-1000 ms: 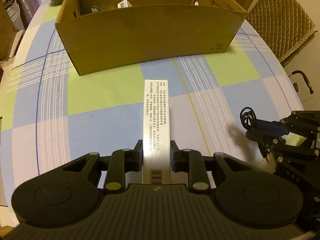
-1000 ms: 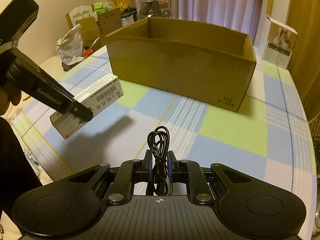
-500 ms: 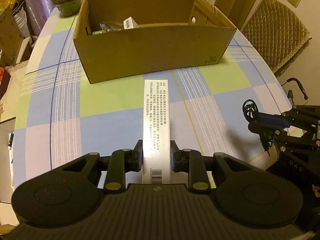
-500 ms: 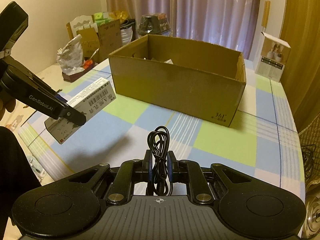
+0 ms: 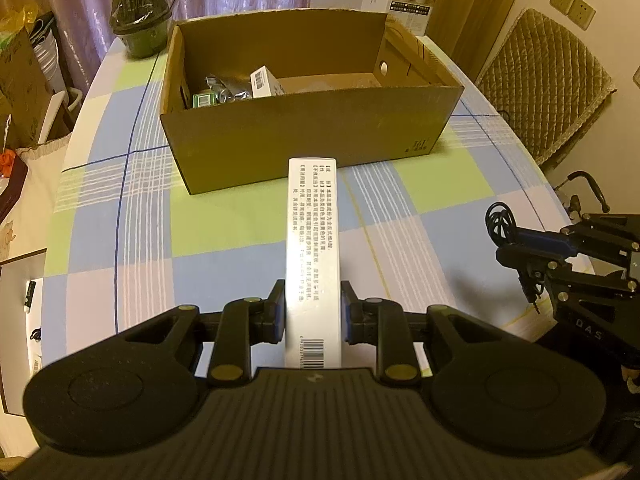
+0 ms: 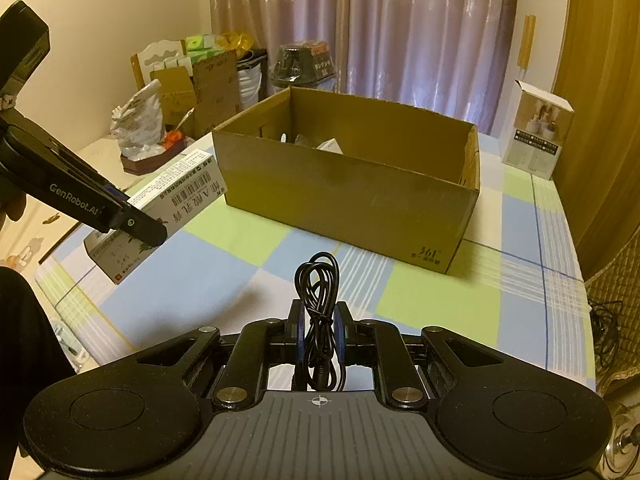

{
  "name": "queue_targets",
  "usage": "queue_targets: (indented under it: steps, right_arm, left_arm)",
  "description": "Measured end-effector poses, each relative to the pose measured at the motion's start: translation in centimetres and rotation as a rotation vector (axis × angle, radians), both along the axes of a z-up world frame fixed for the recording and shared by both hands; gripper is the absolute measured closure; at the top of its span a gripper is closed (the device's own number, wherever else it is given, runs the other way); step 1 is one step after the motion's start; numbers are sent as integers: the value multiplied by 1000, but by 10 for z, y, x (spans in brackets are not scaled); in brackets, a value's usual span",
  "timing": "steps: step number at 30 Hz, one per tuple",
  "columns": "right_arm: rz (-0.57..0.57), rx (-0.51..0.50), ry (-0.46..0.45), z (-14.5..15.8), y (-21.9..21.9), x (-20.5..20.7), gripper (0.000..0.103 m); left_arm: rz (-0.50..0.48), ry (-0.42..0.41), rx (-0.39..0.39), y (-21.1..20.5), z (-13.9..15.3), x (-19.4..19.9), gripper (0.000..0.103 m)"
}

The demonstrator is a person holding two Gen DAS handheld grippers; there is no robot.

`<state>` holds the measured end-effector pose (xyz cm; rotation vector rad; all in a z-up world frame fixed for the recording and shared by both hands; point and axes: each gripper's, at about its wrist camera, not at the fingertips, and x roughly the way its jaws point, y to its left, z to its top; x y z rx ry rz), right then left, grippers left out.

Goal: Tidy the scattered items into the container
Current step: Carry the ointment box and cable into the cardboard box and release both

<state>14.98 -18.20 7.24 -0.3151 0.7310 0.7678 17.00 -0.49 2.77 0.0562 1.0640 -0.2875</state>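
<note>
Long white carton (image 5: 313, 240) (printed text, barcode at near end) clamped between left gripper (image 5: 313, 312) pads, held clear above checked tablecloth (image 5: 224, 224), far end short of cardboard box (image 5: 312, 136) front wall. Bundled black cable (image 6: 319, 312) pinched in right gripper (image 6: 319, 334), also off cloth. Open cloth between both loads and box. Box open-topped, plain corrugated; inside left end: small white carton (image 5: 264, 81), crinkled foil packet (image 5: 224, 90), green item (image 5: 204, 100).

Left tongs (image 5: 313, 310): angled steeply downward, jaws clamped on the sides of a long white carton (image 5: 313, 240), raised off the tabletop. Right tongs (image 6: 319, 330): tilted less steeply, jaws pinched on a coiled black cable (image 6: 318, 312), likewise aloft.
</note>
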Motion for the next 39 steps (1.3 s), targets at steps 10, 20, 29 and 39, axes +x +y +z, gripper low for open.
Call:
queue_targets:
  steps: [10, 20, 29, 39]
  right_arm:
    - [-13, 7, 11, -1, 0, 7, 86]
    - [-54, 71, -4, 21, 7, 39, 86]
    - [-57, 128, -66, 54, 35, 101, 86]
    - [-74, 143, -98, 65, 67, 175, 86]
  left_arm:
    - [-7, -10, -12, -3, 5, 6, 82]
    - [-11, -34, -39, -6, 18, 23, 82]
    - [-12, -92, -71, -13, 47, 75, 82]
    - [3, -128, -99, -25, 61, 158, 82]
